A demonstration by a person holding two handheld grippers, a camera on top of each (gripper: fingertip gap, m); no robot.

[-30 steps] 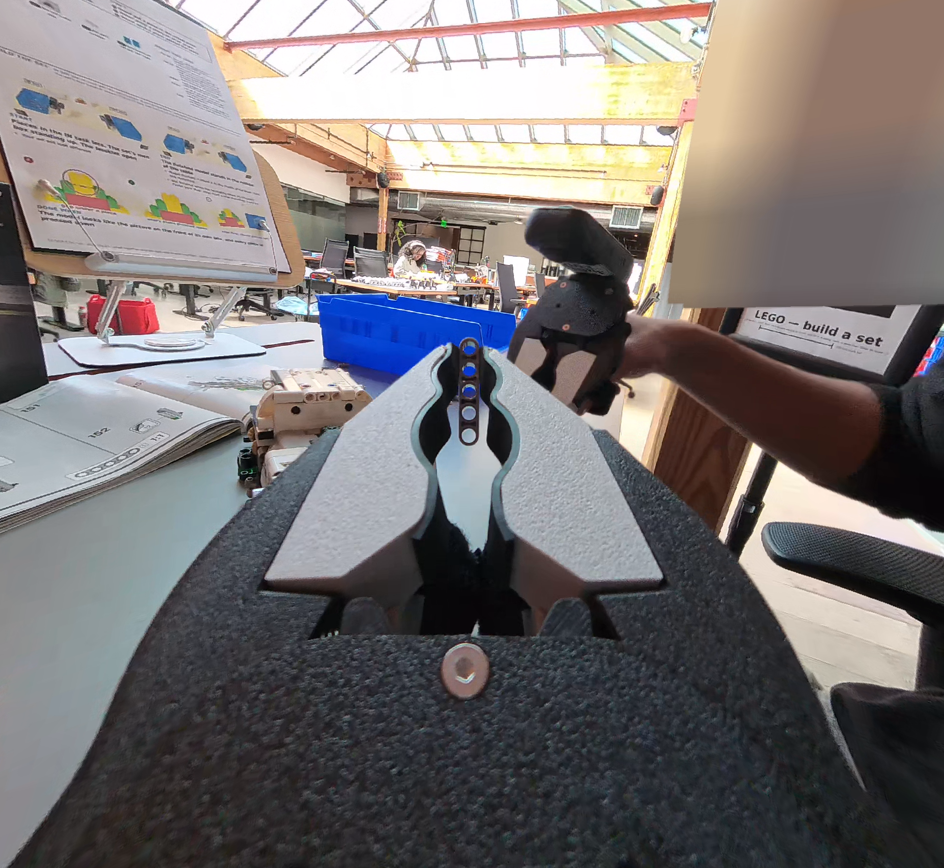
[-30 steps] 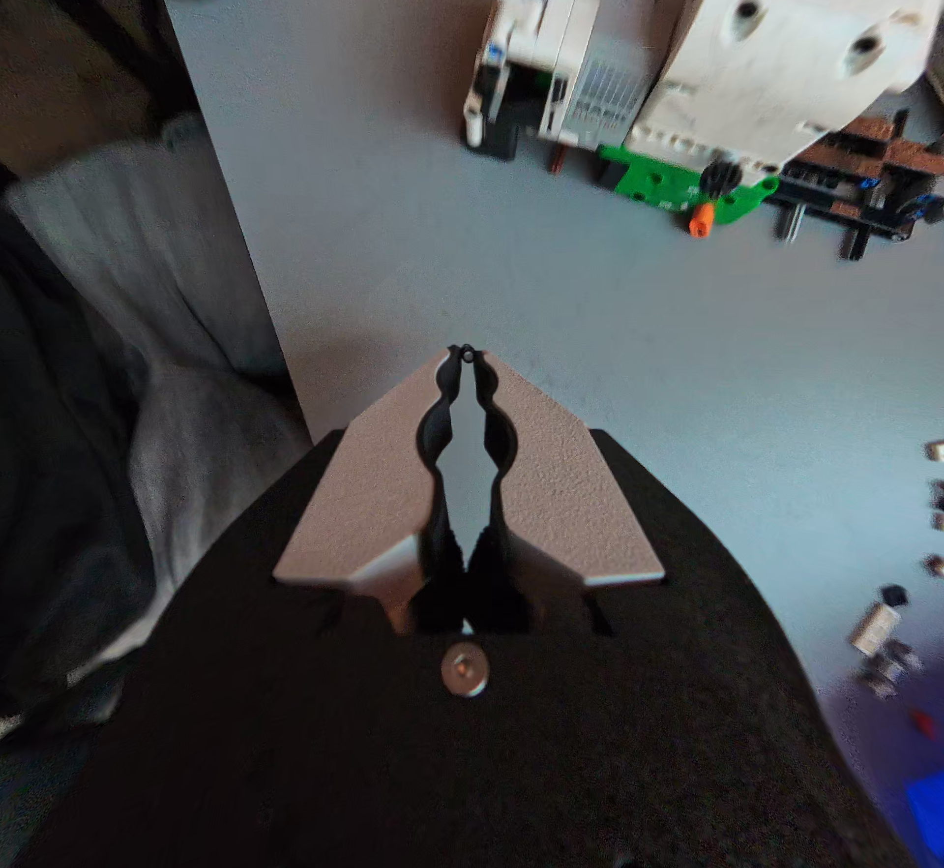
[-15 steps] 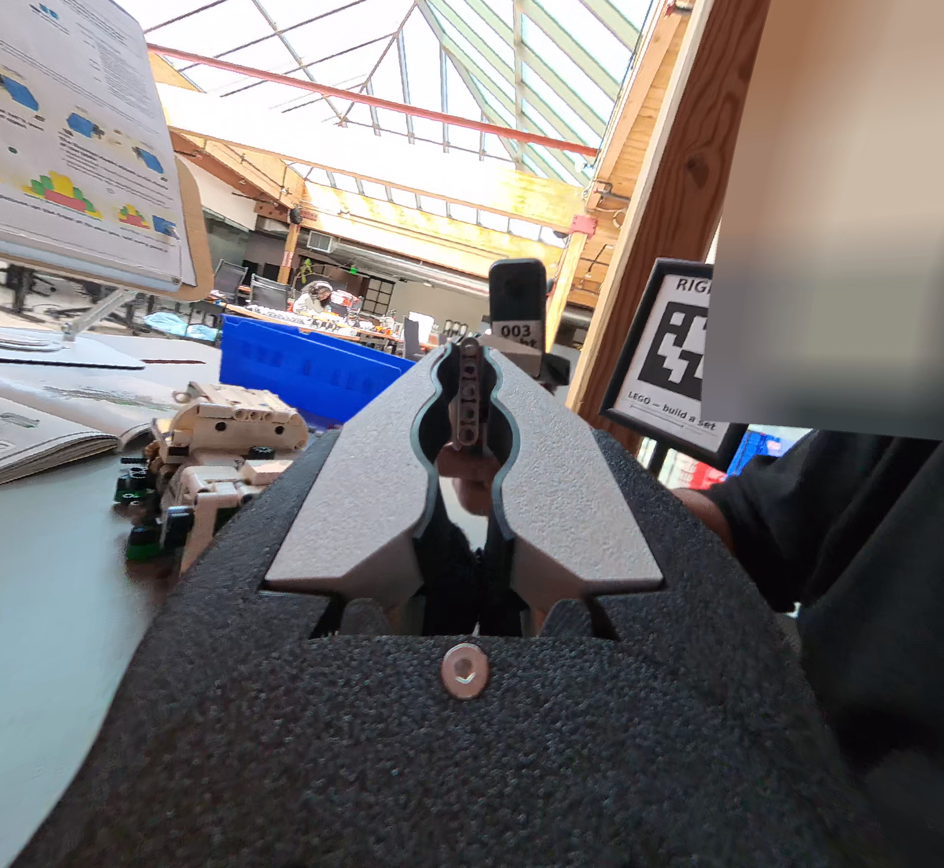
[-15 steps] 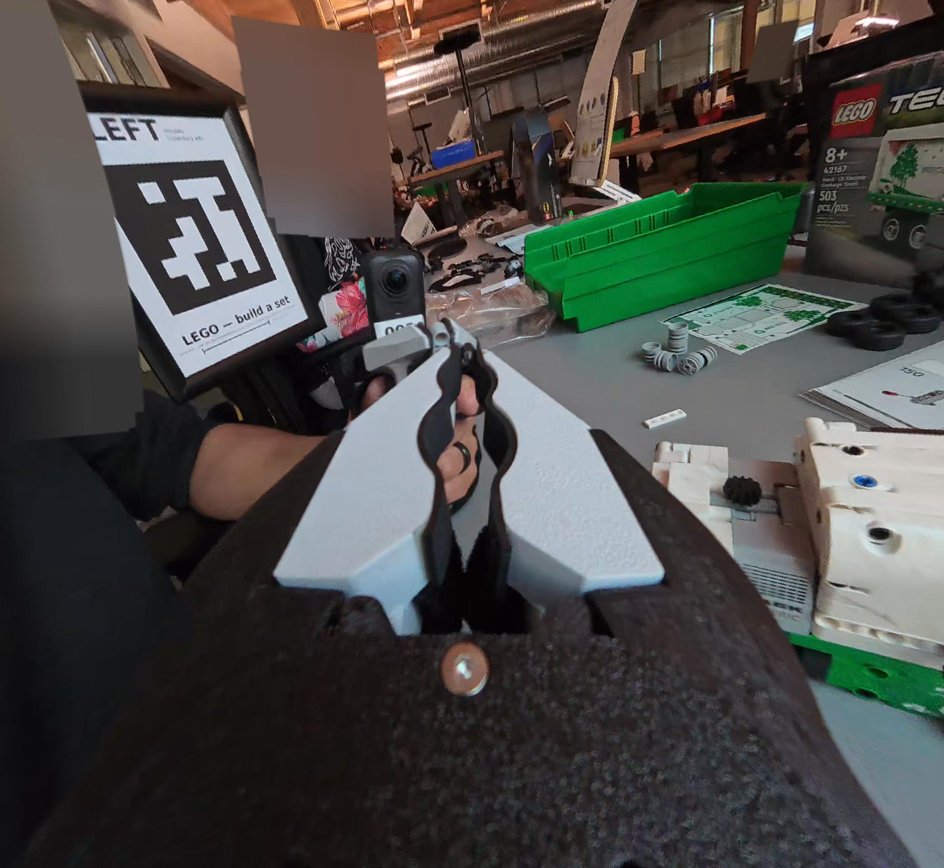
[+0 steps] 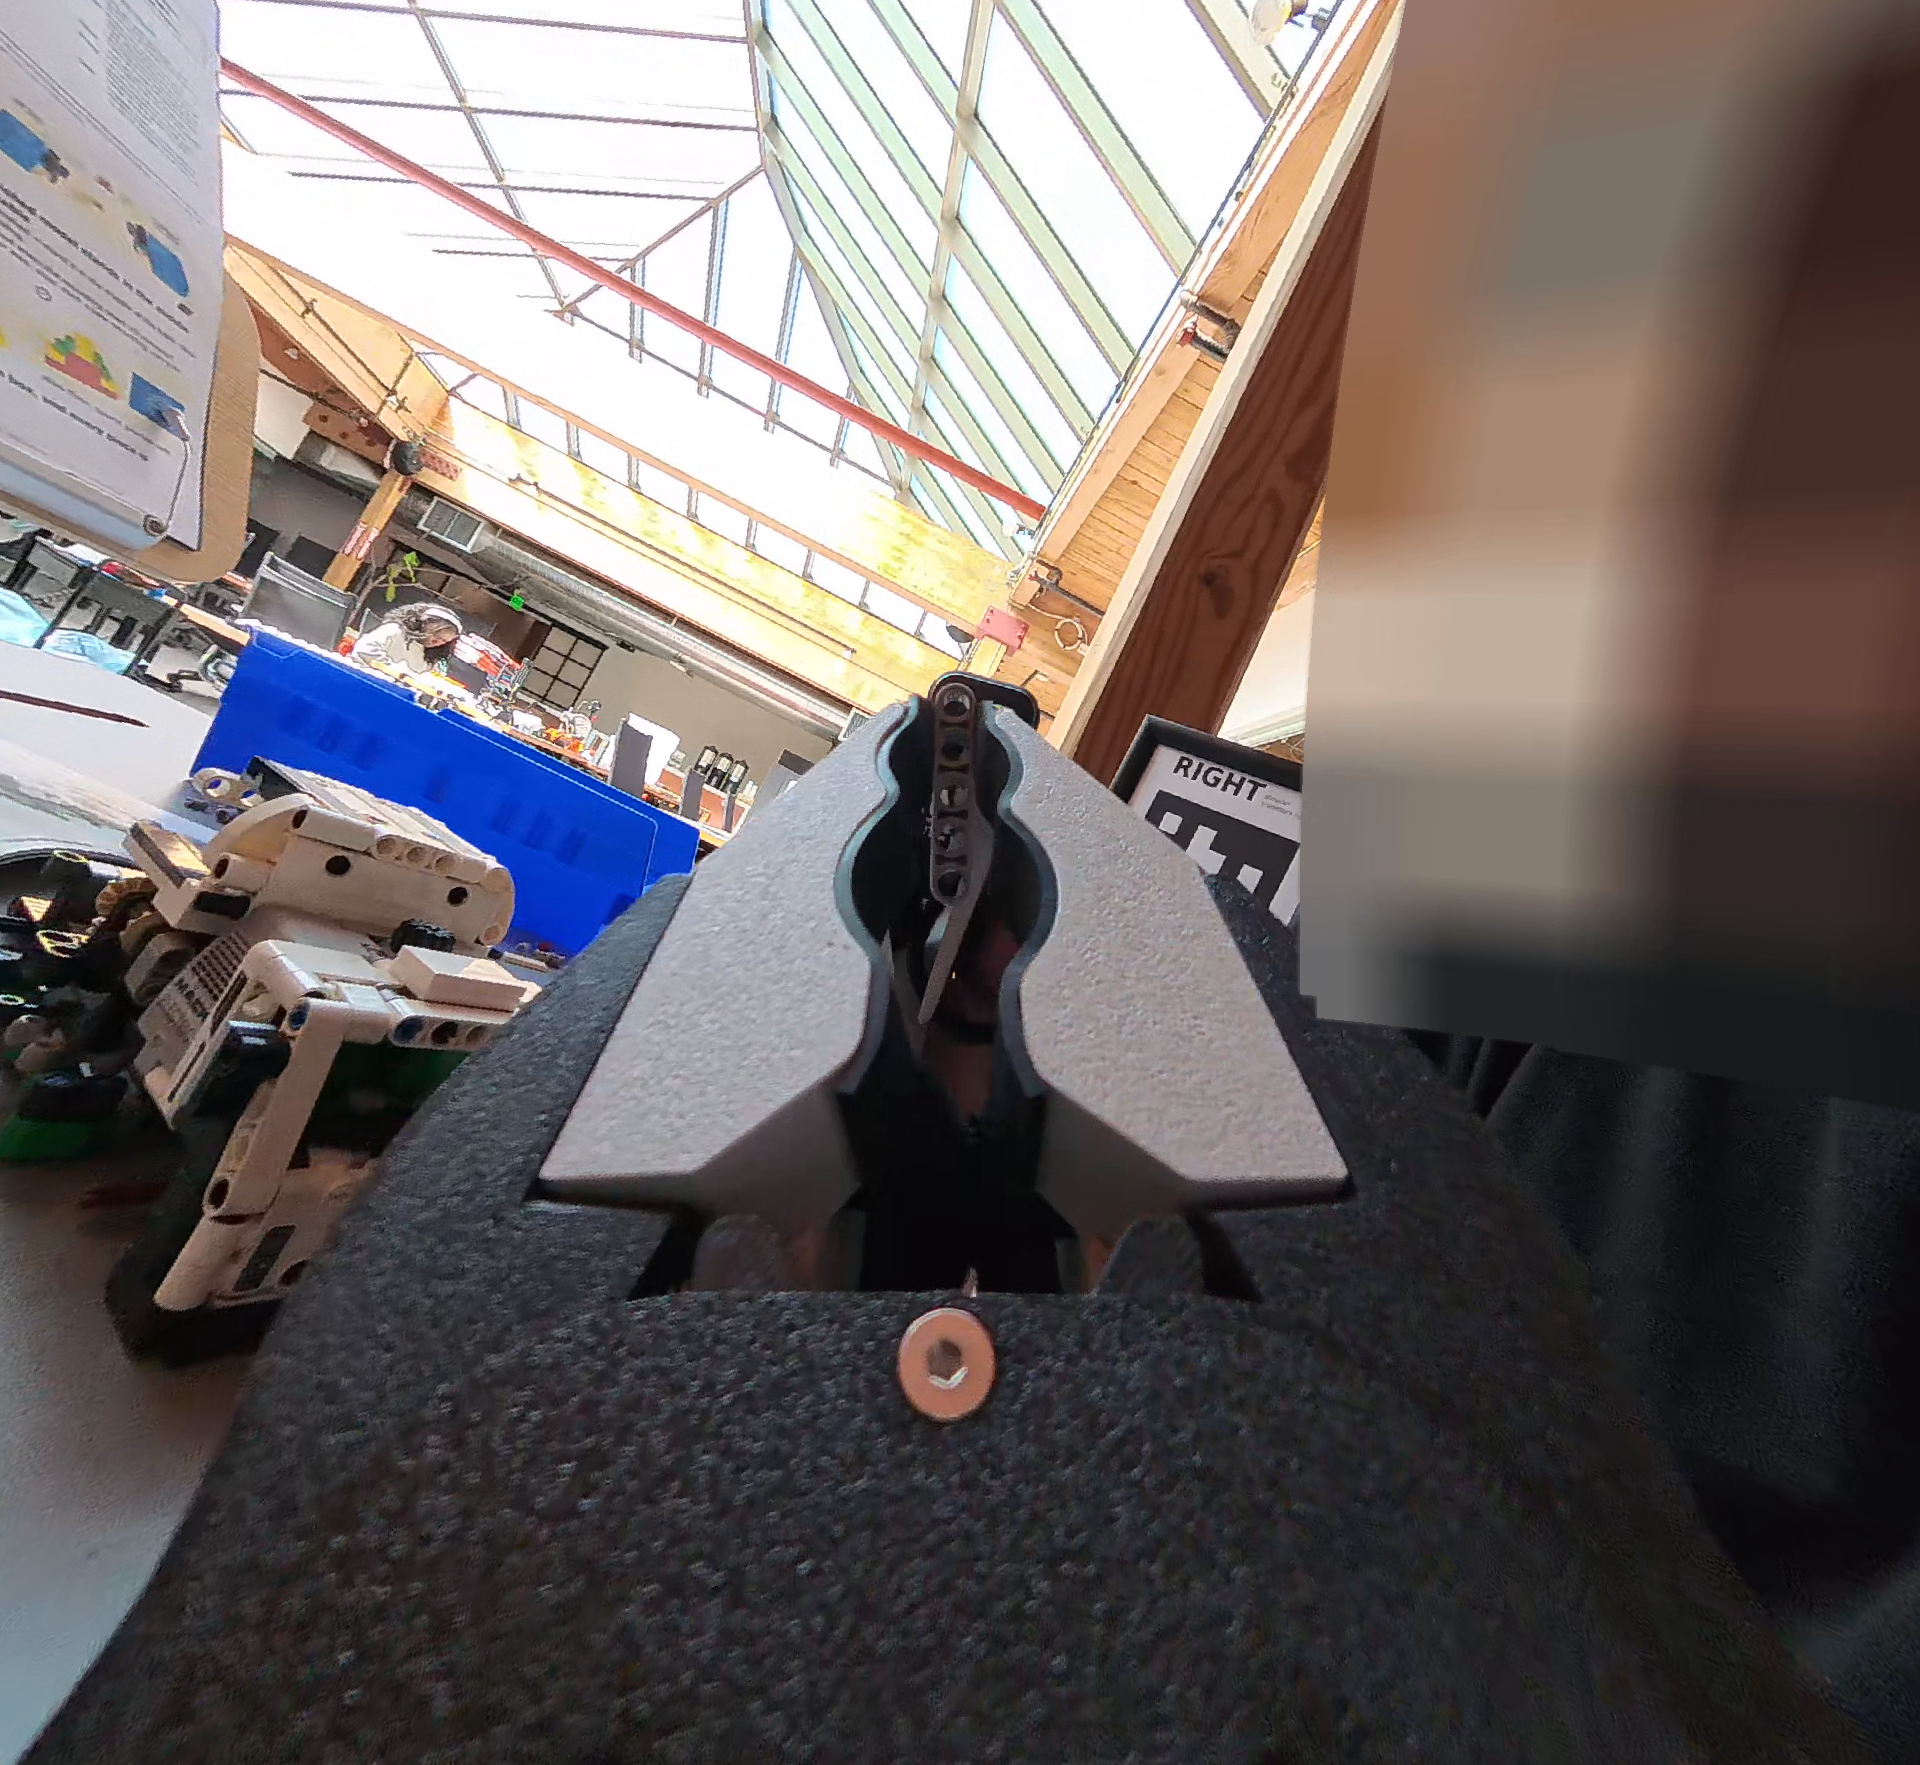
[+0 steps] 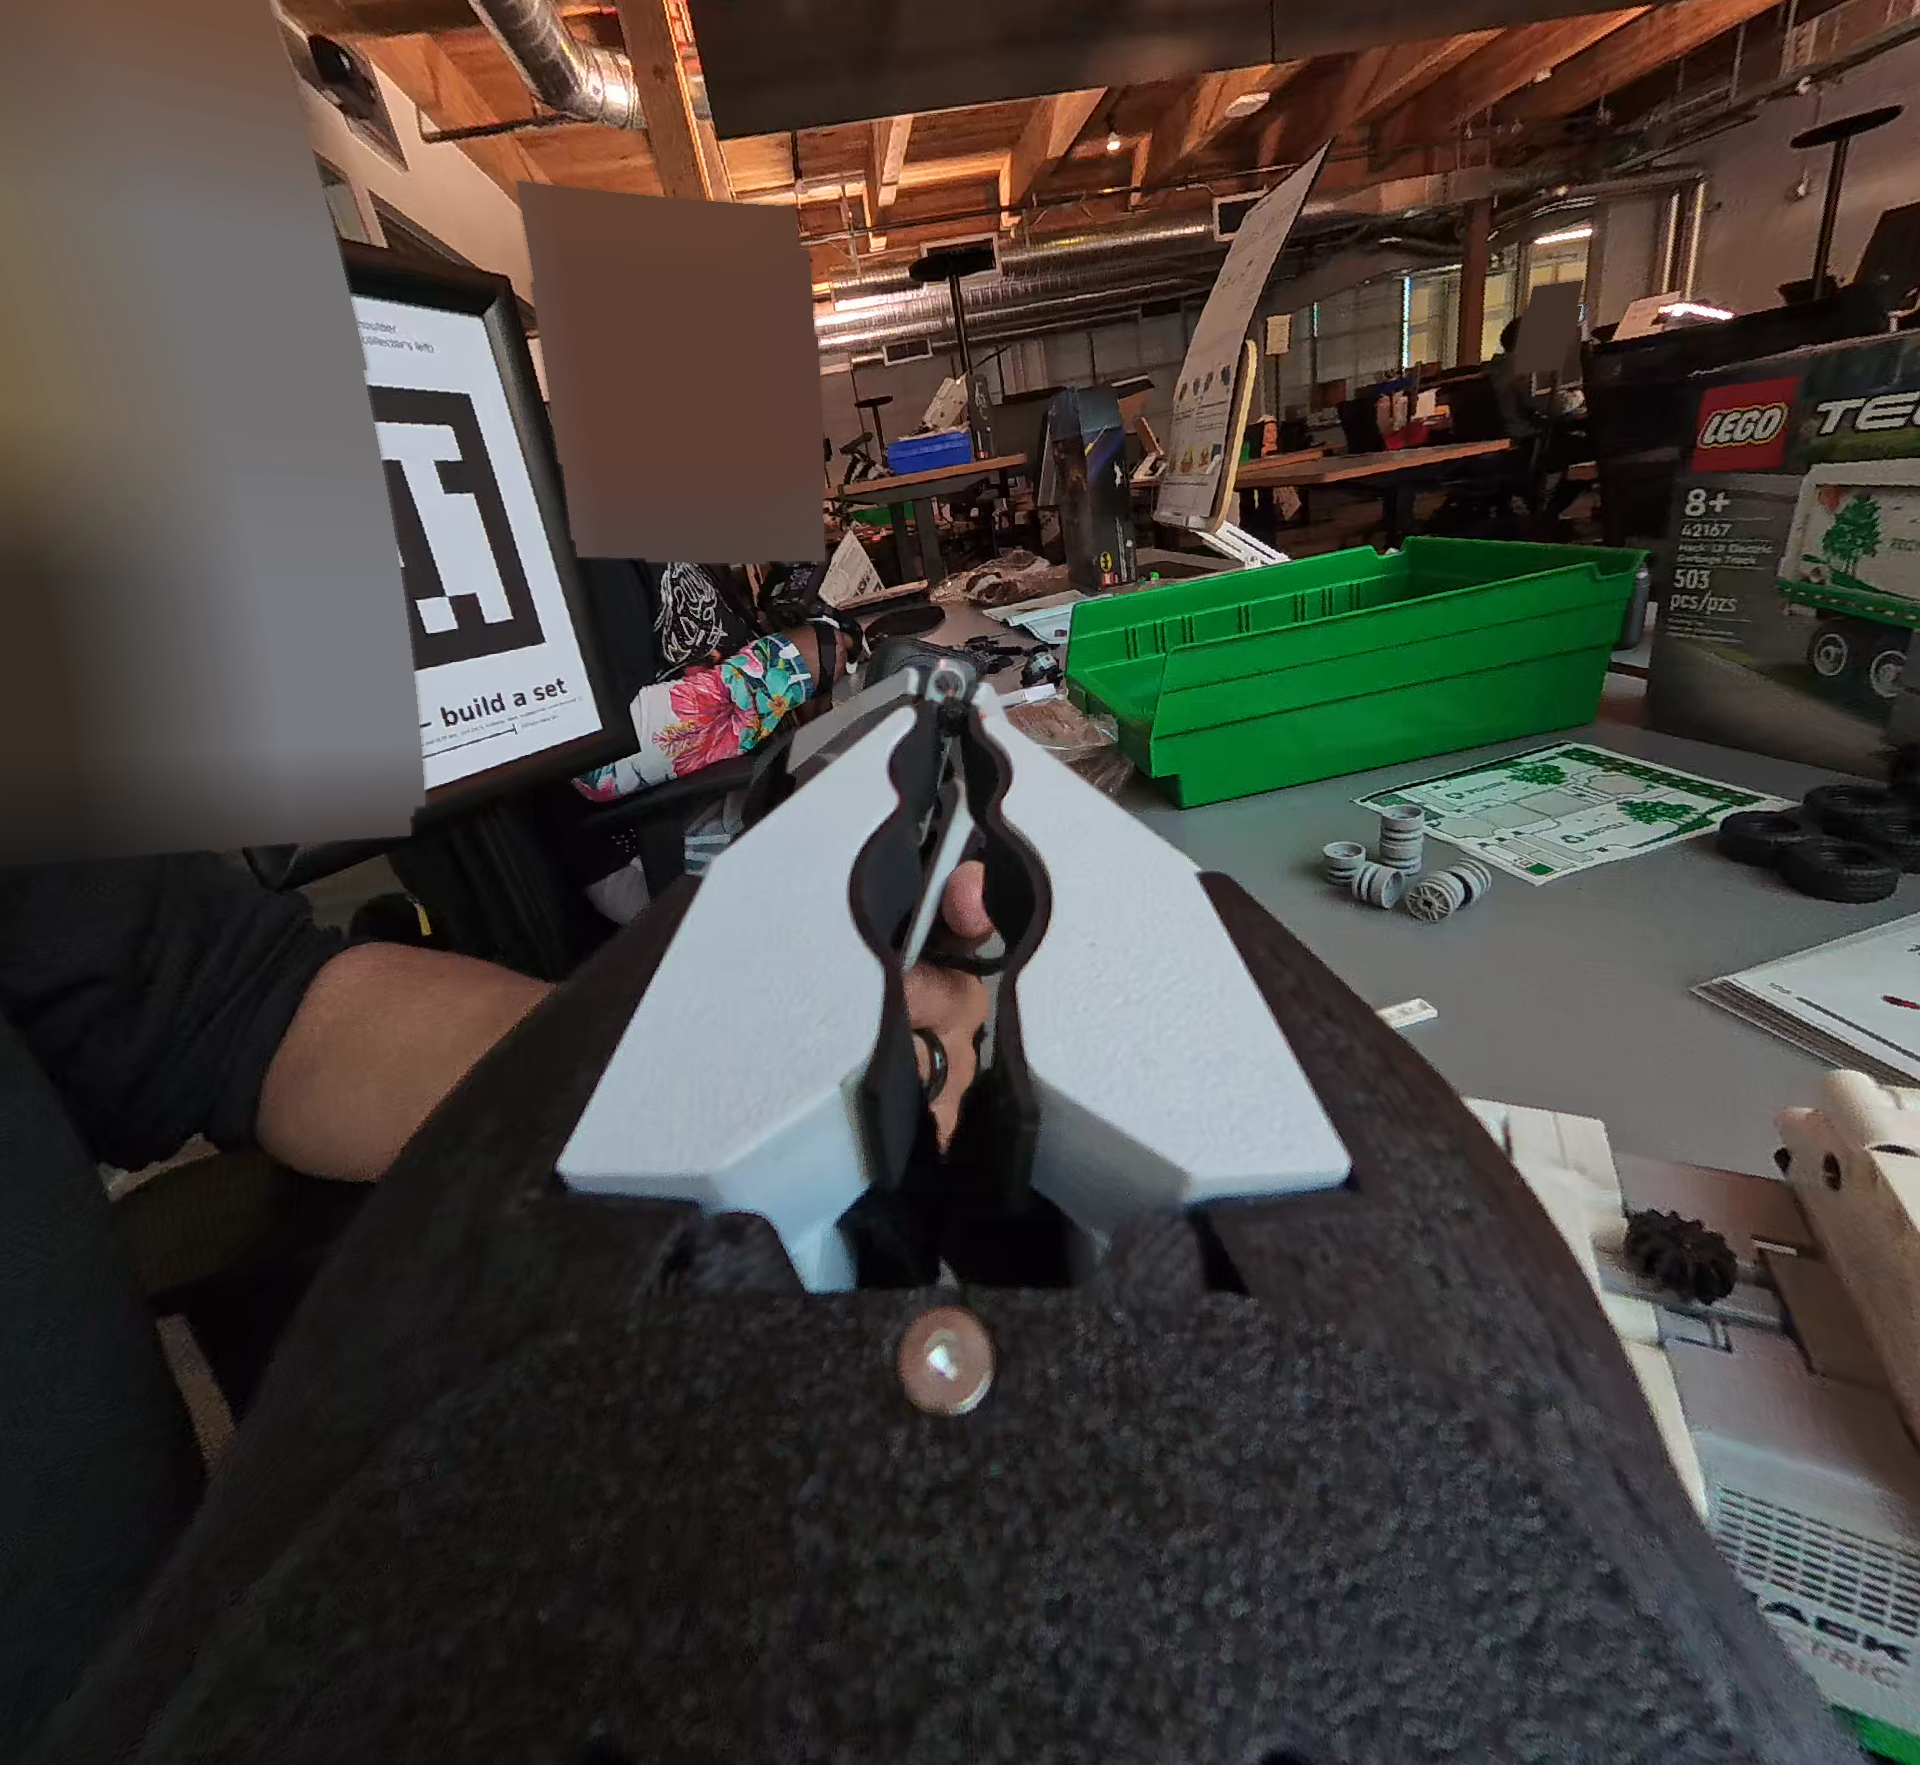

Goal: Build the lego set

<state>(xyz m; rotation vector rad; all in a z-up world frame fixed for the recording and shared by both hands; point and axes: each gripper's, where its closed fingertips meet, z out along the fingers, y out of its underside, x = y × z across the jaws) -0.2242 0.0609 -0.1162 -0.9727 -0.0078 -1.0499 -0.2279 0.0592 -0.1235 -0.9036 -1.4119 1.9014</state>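
Pinching a grey holed beam (image 5: 954,796) upright, left gripper (image 5: 951,728) fingers; right gripper (image 6: 948,692) fingers together on something small

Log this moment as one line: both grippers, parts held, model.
left gripper: shut on grey holed beam | right gripper: shut, contents unclear, tip-to-tip with left | white truck model: on table, untouched

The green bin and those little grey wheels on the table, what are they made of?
The green bin looks like moulded plastic: glossy, uniform colour, ribbed walls. The grey wheels look like matte hard plastic with moulded spokes. The black tyres beside them seem rubbery, dull and treaded, though that is less certain.
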